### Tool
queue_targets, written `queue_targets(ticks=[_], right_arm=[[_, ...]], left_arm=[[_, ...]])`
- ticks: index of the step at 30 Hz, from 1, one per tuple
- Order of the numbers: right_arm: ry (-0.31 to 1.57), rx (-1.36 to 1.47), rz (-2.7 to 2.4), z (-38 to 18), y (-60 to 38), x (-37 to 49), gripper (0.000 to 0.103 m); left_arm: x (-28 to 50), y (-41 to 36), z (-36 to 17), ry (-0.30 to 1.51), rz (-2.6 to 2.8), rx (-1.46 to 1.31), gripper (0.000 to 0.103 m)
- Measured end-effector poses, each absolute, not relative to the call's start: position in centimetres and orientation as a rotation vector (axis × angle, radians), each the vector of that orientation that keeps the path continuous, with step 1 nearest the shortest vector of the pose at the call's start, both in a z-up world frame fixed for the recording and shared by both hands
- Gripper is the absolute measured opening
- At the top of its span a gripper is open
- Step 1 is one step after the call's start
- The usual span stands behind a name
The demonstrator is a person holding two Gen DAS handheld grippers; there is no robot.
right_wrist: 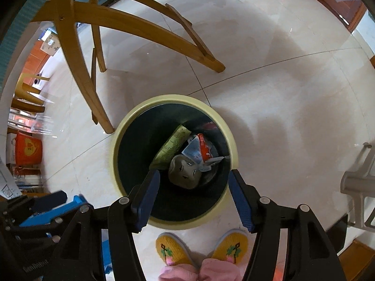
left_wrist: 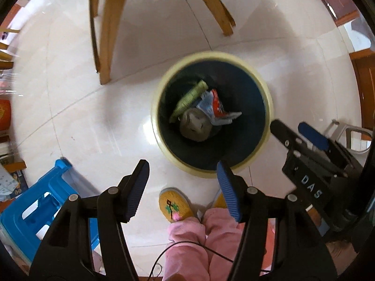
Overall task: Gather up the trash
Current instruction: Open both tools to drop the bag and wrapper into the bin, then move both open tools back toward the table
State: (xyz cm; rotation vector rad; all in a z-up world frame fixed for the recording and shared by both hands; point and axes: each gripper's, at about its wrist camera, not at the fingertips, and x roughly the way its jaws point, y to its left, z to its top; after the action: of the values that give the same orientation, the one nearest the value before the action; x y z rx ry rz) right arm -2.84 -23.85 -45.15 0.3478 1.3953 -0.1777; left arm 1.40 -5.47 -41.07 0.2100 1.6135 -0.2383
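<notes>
A round bin with a pale yellow rim (left_wrist: pixel 257 72) (right_wrist: pixel 131 117) and a dark inside stands on the tiled floor. In it lie a green wrapper (left_wrist: pixel 189 97) (right_wrist: pixel 172 144), a red and white packet (left_wrist: pixel 216 107) (right_wrist: pixel 202 151) and a crumpled grey-brown lump (left_wrist: pixel 195 125) (right_wrist: pixel 185 171). My left gripper (left_wrist: pixel 182 175) hangs open near the bin's front-left edge, with nothing between its blue pads. Directly over the bin's front part, my right gripper (right_wrist: pixel 194 187) is also open and empty. It shows in the left wrist view (left_wrist: pixel 297 131) at the bin's right.
Wooden chair legs (left_wrist: pixel 107 30) (right_wrist: pixel 77 53) stand beyond the bin. A blue plastic stool (left_wrist: pixel 35 210) (right_wrist: pixel 77 201) is at the left. The person's yellow slippers (left_wrist: pixel 173 205) (right_wrist: pixel 171 248) and pink trouser legs are just in front of the bin. A grey frame (right_wrist: pixel 358 187) is at the right.
</notes>
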Motion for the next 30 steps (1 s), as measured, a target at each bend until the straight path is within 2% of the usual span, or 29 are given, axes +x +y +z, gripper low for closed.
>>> queue_targets(ticks=[9, 14, 30], right_arm=[[1.377, 0.333, -0.154, -39.9, -22.9, -3.5, 0.062], [1.365, 0.352, -0.144, -35.5, -22.8, -3.9, 0.062], [1.190, 0.365, -0.105, -13.9, -20.7, -6.1, 0.062]], left_arm=[[0.1, -5.2, -33.9, 1.474, -0.201, 0.189, 0.056], [-0.8, -4.7, -29.1, 1.453, -0.224, 0.170, 0.052], [-2.6, -0.6, -6.7, 1.274, -0.287, 0.058, 0.052]])
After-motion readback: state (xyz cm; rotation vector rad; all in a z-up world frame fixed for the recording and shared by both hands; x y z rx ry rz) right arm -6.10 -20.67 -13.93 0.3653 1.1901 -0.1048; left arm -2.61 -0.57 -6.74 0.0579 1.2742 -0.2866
